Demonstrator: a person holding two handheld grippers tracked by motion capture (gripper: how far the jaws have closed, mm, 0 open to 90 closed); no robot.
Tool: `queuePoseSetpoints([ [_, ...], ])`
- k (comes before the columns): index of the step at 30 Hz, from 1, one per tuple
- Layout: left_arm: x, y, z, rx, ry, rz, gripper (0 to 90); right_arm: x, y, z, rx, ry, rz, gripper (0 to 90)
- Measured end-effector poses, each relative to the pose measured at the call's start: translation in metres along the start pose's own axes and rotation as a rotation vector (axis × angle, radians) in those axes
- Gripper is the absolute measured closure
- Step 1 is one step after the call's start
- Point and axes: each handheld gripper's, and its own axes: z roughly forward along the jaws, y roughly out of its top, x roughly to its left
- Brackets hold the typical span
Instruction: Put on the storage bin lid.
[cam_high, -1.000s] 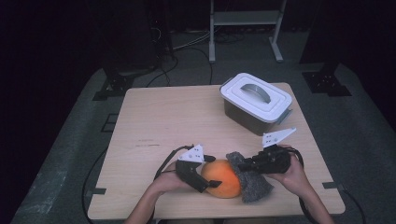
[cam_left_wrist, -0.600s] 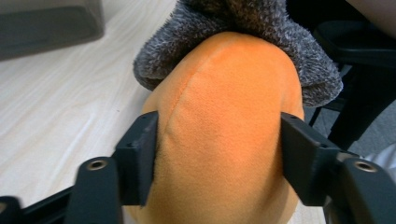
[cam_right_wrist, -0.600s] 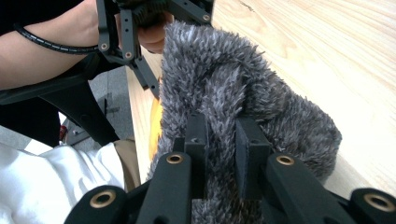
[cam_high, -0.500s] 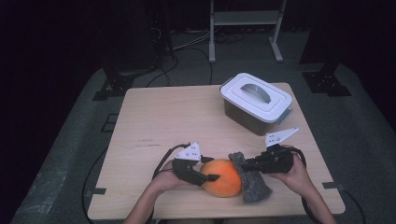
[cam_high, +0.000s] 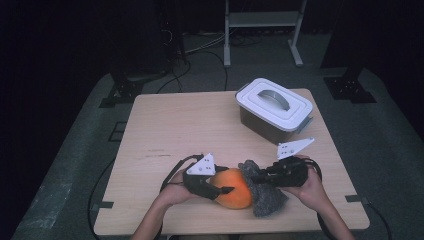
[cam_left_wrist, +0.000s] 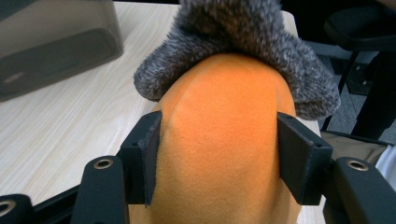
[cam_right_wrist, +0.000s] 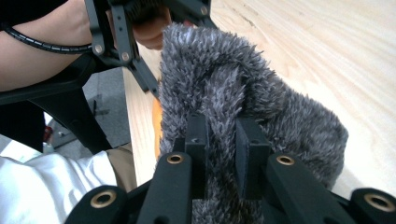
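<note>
Left gripper (cam_left_wrist: 219, 154), jaws just closed, clamped on orange plush (cam_left_wrist: 224, 135) as anchor; right gripper (cam_right_wrist: 219, 154) pinching grey fuzzy cover (cam_right_wrist: 243, 93) beyond it, presumably for peeling.

High view above table (cam_high: 165, 130); both tongs views close on orange toy (cam_left_wrist: 224, 140).

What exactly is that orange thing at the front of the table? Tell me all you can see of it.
The orange ball is a soft, rounded thing with a felt-like, fuzzy skin, lying near the front edge of the wooden table. The left gripper has just closed on it, its pads pressing both sides. A shaggy grey cover wraps over its far end; the right gripper pinches that fabric. Its underside is hidden.
</note>
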Motion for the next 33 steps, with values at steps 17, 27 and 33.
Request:
queuePoseSetpoints([
  [17, -0.004, 0.003, 0.001, 0.003, -0.005, 0.022, 35.6, 0.004, 0.003, 0.005, -0.011, 0.004, -0.012, 76.9],
  [27, 0.006, -0.005, 0.0, -0.021, -0.06, -0.059, 17.5, -0.002, -0.005, 0.011, 0.029, 0.03, 0.004, 77.0],
  [33, 0.01, -0.01, 0.0, -0.027, -0.085, -0.097, 18.6, -0.005, -0.009, 0.01, 0.045, 0.045, 0.017, 77.0],
])
